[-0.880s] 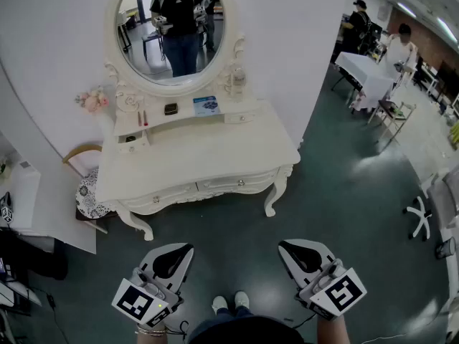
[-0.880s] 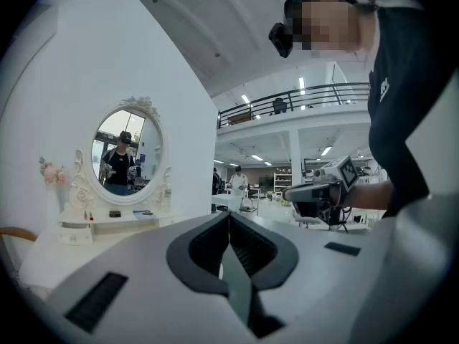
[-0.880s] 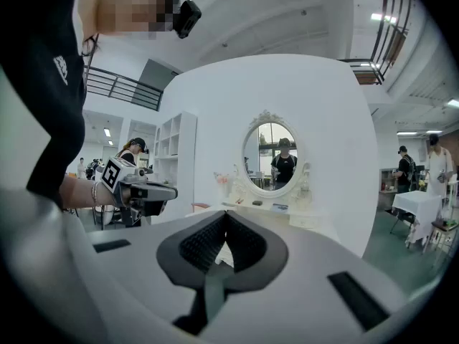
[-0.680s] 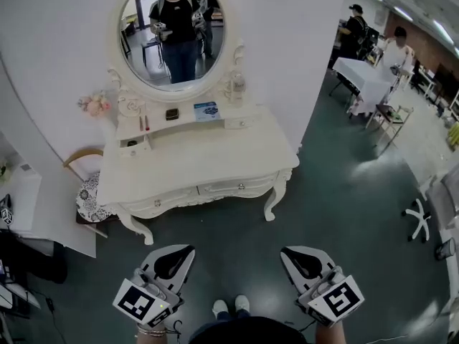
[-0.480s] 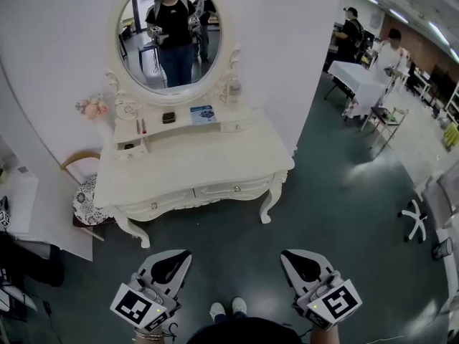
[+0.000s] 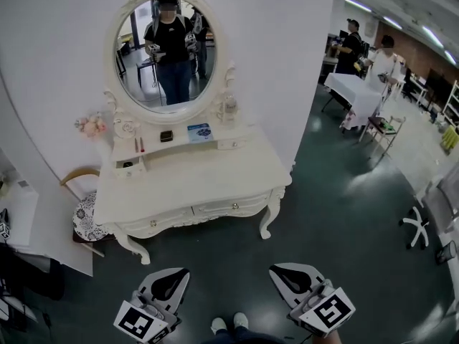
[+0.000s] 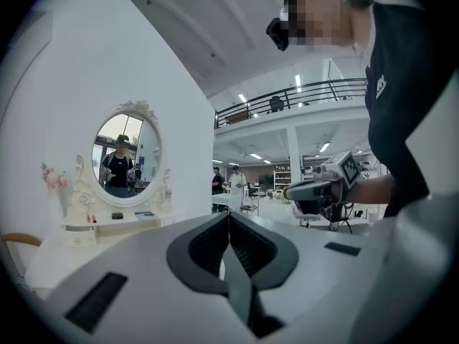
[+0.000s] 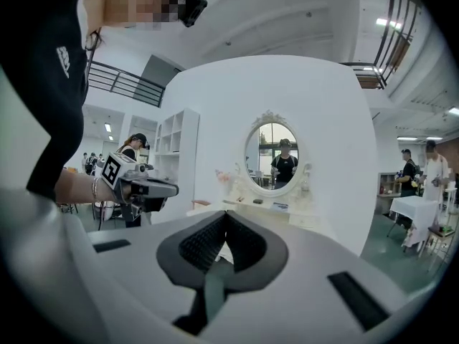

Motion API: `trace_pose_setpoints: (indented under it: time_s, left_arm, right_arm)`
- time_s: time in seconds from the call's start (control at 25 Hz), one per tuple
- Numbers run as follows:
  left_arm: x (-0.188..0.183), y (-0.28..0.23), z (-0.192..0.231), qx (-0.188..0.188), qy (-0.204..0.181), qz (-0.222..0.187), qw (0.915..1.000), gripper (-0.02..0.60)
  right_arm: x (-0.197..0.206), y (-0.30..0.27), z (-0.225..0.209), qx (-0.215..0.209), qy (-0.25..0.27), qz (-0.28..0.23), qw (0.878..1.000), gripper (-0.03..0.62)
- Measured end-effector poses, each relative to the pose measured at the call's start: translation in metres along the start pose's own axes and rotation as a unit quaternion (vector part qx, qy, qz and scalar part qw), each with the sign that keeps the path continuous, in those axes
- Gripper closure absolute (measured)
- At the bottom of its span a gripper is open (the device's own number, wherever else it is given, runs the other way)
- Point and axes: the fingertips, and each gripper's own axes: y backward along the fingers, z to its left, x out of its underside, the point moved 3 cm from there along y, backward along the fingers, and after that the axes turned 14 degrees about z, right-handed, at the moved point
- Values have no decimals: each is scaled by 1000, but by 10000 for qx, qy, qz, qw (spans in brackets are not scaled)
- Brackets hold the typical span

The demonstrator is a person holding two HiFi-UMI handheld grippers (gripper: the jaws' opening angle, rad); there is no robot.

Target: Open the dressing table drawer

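Note:
The white dressing table (image 6: 215, 174) stands against the wall under an oval mirror (image 6: 166, 52). Its front holds two shut drawers: the left drawer (image 6: 151, 223) and the right drawer (image 6: 234, 206), each with a small knob. My left gripper (image 6: 172, 282) and right gripper (image 6: 287, 276) hang low over the green floor, well short of the table, both shut with nothing in them. In the left gripper view the left gripper (image 7: 229, 217) points toward the dressing table (image 7: 107, 221). The right gripper (image 8: 226, 217) faces the dressing table (image 8: 269, 206) too.
A chair with a patterned seat (image 6: 87, 203) stands at the table's left end. Pink flowers (image 6: 90, 125), a dark box (image 6: 166, 136) and a blue box (image 6: 199, 132) sit on the shelf. People stand by a white-clothed table (image 6: 355, 84) at back right. An office chair base (image 6: 414, 228) is right.
The view has drawn back a little, so the table sits slightly farther off. Both grippers have sunk lower in the picture, and the right one has shifted a bit left.

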Motion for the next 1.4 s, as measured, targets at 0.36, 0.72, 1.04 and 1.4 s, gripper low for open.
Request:
trace_pose_setpoints:
  time_s: [0.36, 0.72, 1.04, 1.4]
  left_arm:
    - [7, -20, -12, -124, -3, 0, 9999, 563]
    - [11, -31, -20, -228, 116, 34, 9997, 563]
    - [-2, -48, 22, -231, 40, 23, 9997, 563]
    - [-20, -82, 76, 132, 3, 144, 9998, 563]
  right_arm:
    - [5, 3, -16, -220, 76, -171, 9996, 576]
    - [9, 6, -34, -252, -46, -200, 9995, 576]
    - [-13, -29, -60, -115, -164, -234, 9995, 576]
    - [-41, -75, -93, 118, -367, -160, 9991, 576]
